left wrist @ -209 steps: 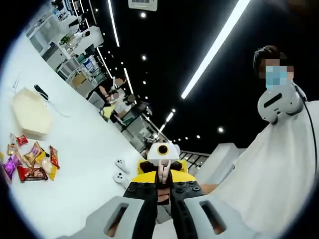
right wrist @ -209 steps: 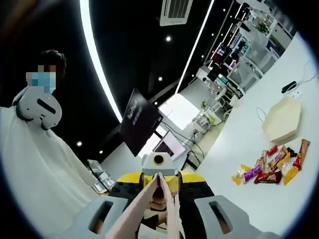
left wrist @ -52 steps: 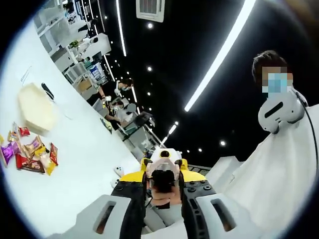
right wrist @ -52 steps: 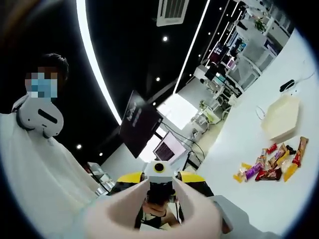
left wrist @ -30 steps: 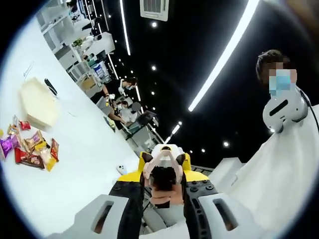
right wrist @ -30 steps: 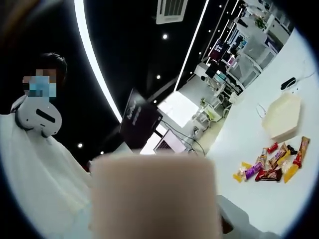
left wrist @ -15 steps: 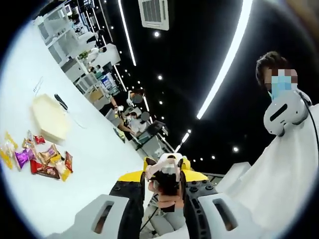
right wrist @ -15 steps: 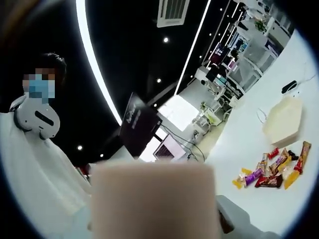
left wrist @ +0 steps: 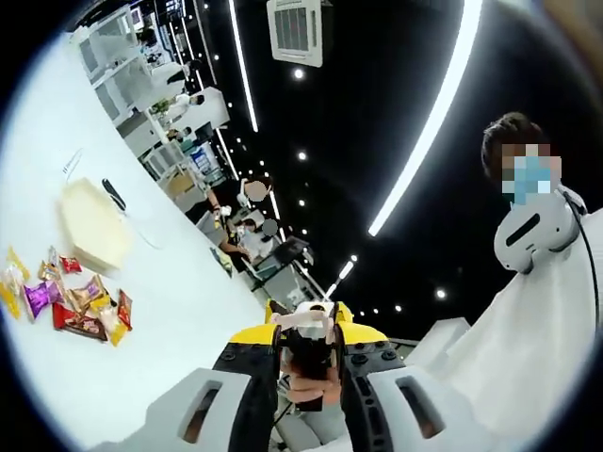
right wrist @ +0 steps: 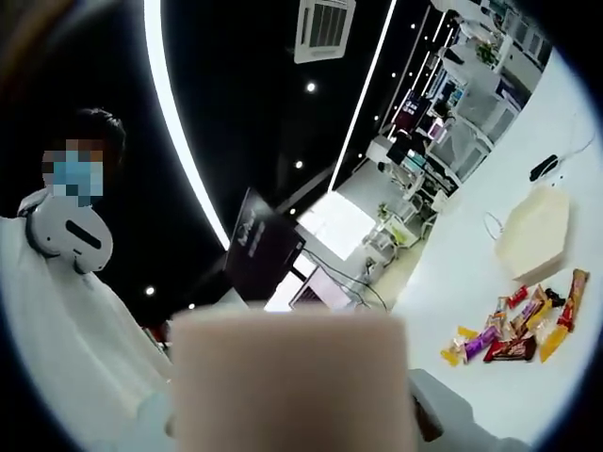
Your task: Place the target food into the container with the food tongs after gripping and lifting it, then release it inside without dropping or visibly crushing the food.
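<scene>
Snacks [left wrist: 71,303] lie in a heap of wrappers on the white table [left wrist: 160,367], toward the edge nearest me, with the pale hexagonal container [left wrist: 92,224] just beyond them, apart from the heap; the right gripper view shows the same heap [right wrist: 513,334] and container [right wrist: 532,234]. My left gripper [left wrist: 309,414] points up into the room: its grey jaws stand parted at the bottom of the view and hold nothing. My right gripper I cannot tell; a blurred, skin-toned block [right wrist: 292,377] sits right against the lens. I see no tongs.

I judge the task not begun. The risk is moving the right gripper blind: with the lens covered I could knock the heap or container, or grip a wrapper too hard and crush it. Both tools are well off the table.

Seven seconds ago the right view was unobstructed, with fingers pressed together before it; the block has covered it for the last second. The left view has tilted slightly; the heap is unmoved.
</scene>
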The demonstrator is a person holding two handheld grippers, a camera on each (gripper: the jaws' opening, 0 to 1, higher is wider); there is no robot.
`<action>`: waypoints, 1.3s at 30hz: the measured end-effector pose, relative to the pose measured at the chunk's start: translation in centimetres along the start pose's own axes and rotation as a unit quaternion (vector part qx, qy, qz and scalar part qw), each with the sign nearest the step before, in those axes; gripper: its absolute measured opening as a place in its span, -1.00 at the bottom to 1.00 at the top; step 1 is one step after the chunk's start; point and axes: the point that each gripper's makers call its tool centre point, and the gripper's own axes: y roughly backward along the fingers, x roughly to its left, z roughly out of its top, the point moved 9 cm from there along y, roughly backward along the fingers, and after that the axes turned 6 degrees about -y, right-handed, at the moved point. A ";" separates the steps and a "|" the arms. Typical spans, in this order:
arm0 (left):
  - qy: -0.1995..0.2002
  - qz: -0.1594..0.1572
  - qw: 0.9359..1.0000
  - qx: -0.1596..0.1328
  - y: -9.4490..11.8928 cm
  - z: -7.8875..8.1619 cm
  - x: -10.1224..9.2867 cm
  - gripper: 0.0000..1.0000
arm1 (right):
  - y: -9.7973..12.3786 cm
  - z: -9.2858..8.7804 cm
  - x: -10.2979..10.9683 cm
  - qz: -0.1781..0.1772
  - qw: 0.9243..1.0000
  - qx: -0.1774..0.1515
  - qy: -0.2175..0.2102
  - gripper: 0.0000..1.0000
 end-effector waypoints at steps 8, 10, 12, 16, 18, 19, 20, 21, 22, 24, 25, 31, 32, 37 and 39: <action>0.001 -0.004 1.000 0.002 -0.6 0.2 0.2 -0.52 | -0.1 0.3 0.1 0.002 1.000 -0.011 0.001 -0.41; 0.003 -0.005 1.000 0.002 -0.6 0.3 0.3 -0.52 | -0.1 0.4 0.0 0.001 1.000 -0.014 -0.003 -0.41; 0.004 -0.005 1.000 0.001 -0.6 0.3 0.3 -0.52 | -0.1 0.4 0.0 0.001 1.000 -0.015 -0.002 -0.41; 0.003 -0.006 1.000 0.002 -0.5 0.4 0.3 -0.52 | -0.2 0.4 0.0 0.003 1.000 -0.012 -0.001 -0.41; 0.004 -0.007 1.000 0.005 -0.5 0.4 0.3 -0.52 | -0.2 0.4 0.1 0.003 1.000 -0.010 -0.001 -0.41; 0.004 -0.006 1.000 0.006 -0.5 0.4 0.3 -0.52 | -0.2 0.3 0.1 0.002 1.000 -0.010 -0.001 -0.41; 0.004 -0.005 1.000 0.008 -0.6 0.4 0.3 -0.52 | -0.1 0.3 0.0 0.001 1.000 -0.010 -0.001 -0.41; 0.003 -0.005 1.000 0.009 -0.6 0.3 0.3 -0.52 | -0.1 0.3 0.0 0.001 1.000 -0.010 -0.002 -0.41; 0.002 -0.004 1.000 0.010 -0.6 0.2 0.3 -0.52 | 0.0 0.2 -0.1 0.001 1.000 -0.010 -0.004 -0.42; 0.000 -0.003 1.000 0.012 -0.6 0.2 0.3 -0.53 | 0.1 0.2 -0.1 0.001 1.000 -0.009 -0.005 -0.42; 0.000 -0.002 1.000 0.011 -0.6 0.1 0.3 -0.53 | 0.1 0.2 0.0 0.000 1.000 -0.007 -0.005 -0.42; 0.003 0.000 1.000 0.019 -0.6 -0.2 0.2 -0.53 | 0.3 0.1 -0.1 0.001 1.000 -0.001 -0.008 -0.42; 0.002 0.001 1.000 0.020 -0.6 -0.2 0.2 -0.52 | 0.4 0.0 -0.1 0.003 1.000 -0.002 -0.011 -0.42; -0.003 0.005 1.000 0.019 -0.6 -0.2 -0.2 -0.51 | 0.3 -0.1 0.0 0.007 1.000 0.000 -0.009 -0.40; -0.003 0.006 1.000 0.021 -0.6 -0.3 -0.2 -0.51 | 0.3 -0.1 0.0 0.008 1.000 0.003 -0.011 -0.40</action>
